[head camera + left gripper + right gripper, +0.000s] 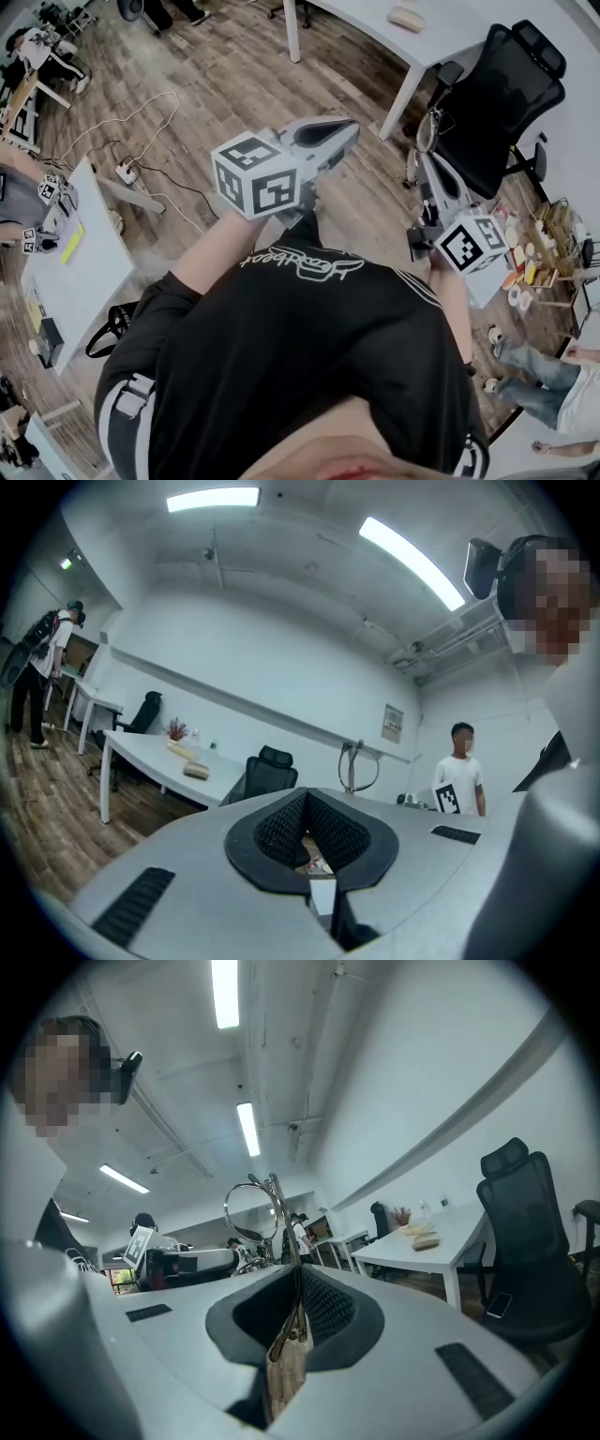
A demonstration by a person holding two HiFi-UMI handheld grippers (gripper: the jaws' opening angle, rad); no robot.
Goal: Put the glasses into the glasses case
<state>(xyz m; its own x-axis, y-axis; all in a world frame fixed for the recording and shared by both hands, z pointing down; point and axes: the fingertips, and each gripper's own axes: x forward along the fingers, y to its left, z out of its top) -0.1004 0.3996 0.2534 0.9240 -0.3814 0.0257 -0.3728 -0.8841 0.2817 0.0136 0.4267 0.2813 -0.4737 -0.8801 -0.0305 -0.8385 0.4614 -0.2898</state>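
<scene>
Glasses clamped in right hand-held gripper, unclear overhead

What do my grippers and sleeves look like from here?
The left gripper and right gripper are smooth pale grey shells with black ribbed fingers set in a black surround. Each carries a white cube with black square markers. The person wears a black short-sleeved T-shirt with white lettering.

the head camera looks steeply down from above the person, close over the black shirt, with the wood floor far below. each gripper camera sits right behind its jaws, on the left gripper and the right gripper, and tips up toward the ceiling. all three views see the white table and the black chair.
</scene>
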